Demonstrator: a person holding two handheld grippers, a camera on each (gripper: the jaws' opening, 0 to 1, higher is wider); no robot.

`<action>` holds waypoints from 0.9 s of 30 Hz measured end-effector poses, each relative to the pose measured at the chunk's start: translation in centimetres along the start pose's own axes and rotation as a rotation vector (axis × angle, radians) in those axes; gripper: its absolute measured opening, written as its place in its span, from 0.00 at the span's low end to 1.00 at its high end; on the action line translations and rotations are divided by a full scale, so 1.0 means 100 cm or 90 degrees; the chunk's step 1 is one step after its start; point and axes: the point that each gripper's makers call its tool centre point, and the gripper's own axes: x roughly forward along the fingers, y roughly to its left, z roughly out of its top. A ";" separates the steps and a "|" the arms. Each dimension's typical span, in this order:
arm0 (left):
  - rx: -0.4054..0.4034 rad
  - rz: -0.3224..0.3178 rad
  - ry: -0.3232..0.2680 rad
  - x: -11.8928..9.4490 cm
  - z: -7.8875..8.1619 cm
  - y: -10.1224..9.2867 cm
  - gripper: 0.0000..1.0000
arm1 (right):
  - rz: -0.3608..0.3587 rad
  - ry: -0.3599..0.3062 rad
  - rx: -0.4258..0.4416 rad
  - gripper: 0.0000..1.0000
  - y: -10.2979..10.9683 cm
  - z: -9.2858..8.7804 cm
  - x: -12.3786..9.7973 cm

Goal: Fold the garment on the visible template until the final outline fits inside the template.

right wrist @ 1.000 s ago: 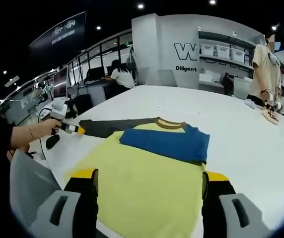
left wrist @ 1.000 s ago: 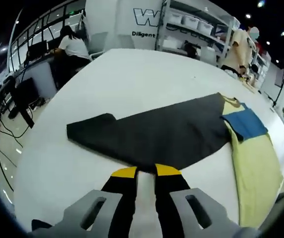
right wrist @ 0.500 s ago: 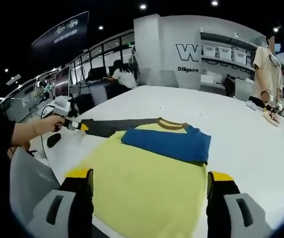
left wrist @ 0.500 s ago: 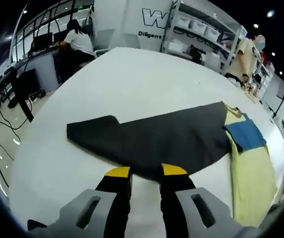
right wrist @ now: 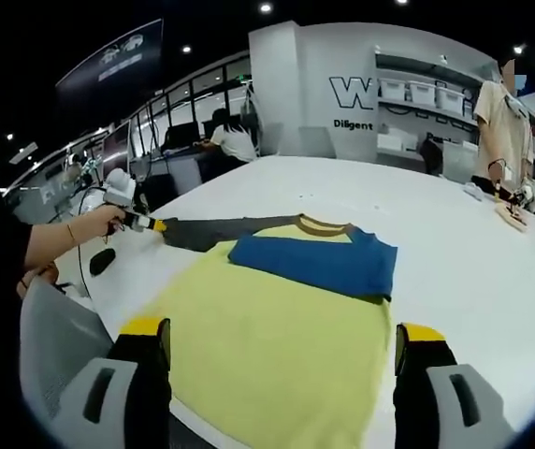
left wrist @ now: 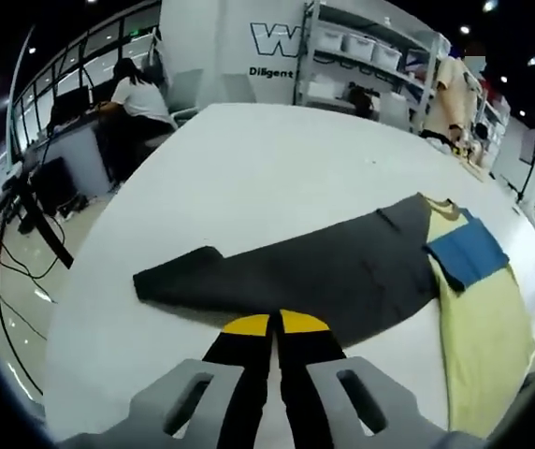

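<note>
Since the earlier frame the left gripper has closed: low in the left gripper view its yellow-tipped fingers meet on the near edge of the dark sleeve, spread mid-frame on the white counter. In the right gripper view the right gripper is wide open and empty at the bottom, over the yellow garment lying centre frame with its blue sleeve folded across. Soft, light cloth; I judge hems and cuffs the best holds.

A lab-like workspace: a large white table, storage shelves with bins, a monitor desk, and ceiling spotlights.
</note>
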 end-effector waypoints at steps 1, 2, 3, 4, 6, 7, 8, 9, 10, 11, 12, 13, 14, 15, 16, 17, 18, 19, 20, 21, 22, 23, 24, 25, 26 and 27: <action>0.001 0.000 0.000 0.000 0.001 0.000 0.01 | 0.000 0.000 0.000 0.99 0.000 0.000 0.000; 0.007 0.001 0.000 0.000 0.004 0.000 0.01 | 0.001 0.000 0.003 0.99 0.000 0.000 0.000; 0.008 0.000 -0.006 0.000 0.010 -0.001 0.01 | 0.001 0.000 0.003 0.99 0.000 0.000 0.000; 0.008 -0.001 -0.008 0.000 0.011 -0.002 0.01 | 0.000 0.001 0.002 0.99 -0.001 -0.001 0.000; 0.017 -0.006 -0.022 -0.001 0.024 -0.007 0.01 | -0.001 0.004 -0.001 0.99 -0.001 -0.001 -0.001; 0.026 -0.007 -0.029 -0.002 0.031 -0.010 0.01 | 0.000 0.004 -0.001 0.99 -0.001 -0.001 -0.001; 0.031 -0.008 -0.032 -0.002 0.035 -0.012 0.01 | -0.001 0.005 -0.002 0.99 -0.001 -0.001 -0.001; 0.045 -0.010 -0.039 -0.002 0.042 -0.016 0.01 | -0.002 0.006 -0.002 0.99 -0.002 -0.001 -0.002; 0.052 -0.011 -0.041 -0.002 0.046 -0.018 0.01 | -0.002 0.006 -0.002 0.99 -0.002 -0.001 -0.002; 0.059 -0.013 -0.044 -0.003 0.049 -0.020 0.01 | -0.003 0.006 -0.002 0.99 -0.003 -0.001 -0.002; 0.065 -0.015 -0.051 -0.003 0.056 -0.025 0.01 | -0.003 0.007 -0.003 0.99 -0.003 -0.002 -0.002; 0.072 -0.020 -0.058 -0.004 0.062 -0.029 0.01 | -0.004 0.007 -0.003 0.99 -0.003 -0.002 -0.002; 0.072 -0.023 -0.064 -0.005 0.066 -0.033 0.01 | -0.004 0.007 -0.003 0.99 -0.003 -0.002 -0.003; 0.078 -0.029 -0.073 -0.006 0.074 -0.040 0.01 | -0.003 0.007 -0.002 0.99 -0.003 -0.002 -0.003; 0.088 -0.035 -0.077 -0.006 0.080 -0.047 0.01 | -0.003 0.007 -0.002 0.99 -0.003 -0.002 -0.003; 0.096 -0.039 -0.080 -0.006 0.084 -0.052 0.01 | -0.003 0.008 -0.002 0.99 -0.003 -0.002 -0.003; 0.106 -0.046 -0.087 -0.007 0.091 -0.060 0.01 | -0.005 0.010 -0.003 0.99 -0.004 -0.003 -0.004; 0.112 -0.051 -0.090 -0.007 0.095 -0.066 0.01 | -0.005 0.011 -0.004 0.99 -0.004 -0.004 -0.004; 0.118 -0.057 -0.094 -0.007 0.098 -0.072 0.01 | -0.006 0.013 -0.003 0.99 -0.005 -0.004 -0.004; 0.134 -0.068 -0.102 -0.007 0.105 -0.083 0.01 | -0.007 0.013 -0.003 0.99 -0.005 -0.005 -0.004; 0.140 -0.075 -0.106 -0.007 0.108 -0.089 0.01 | -0.007 0.013 -0.003 0.99 -0.006 -0.005 -0.005; 0.143 -0.083 -0.109 -0.007 0.112 -0.097 0.01 | -0.007 0.014 -0.003 0.99 -0.006 -0.005 -0.005; 0.146 -0.085 -0.110 -0.007 0.114 -0.100 0.01 | -0.007 0.014 -0.003 0.99 -0.006 -0.005 -0.006; 0.152 -0.089 -0.113 -0.007 0.118 -0.108 0.01 | -0.008 0.014 -0.003 0.99 -0.007 -0.005 -0.006; 0.156 -0.091 -0.114 -0.006 0.121 -0.112 0.01 | -0.009 0.014 -0.004 0.99 -0.008 -0.005 -0.006; 0.164 -0.095 -0.118 -0.006 0.124 -0.119 0.01 | -0.012 0.015 -0.005 0.99 -0.009 -0.006 -0.007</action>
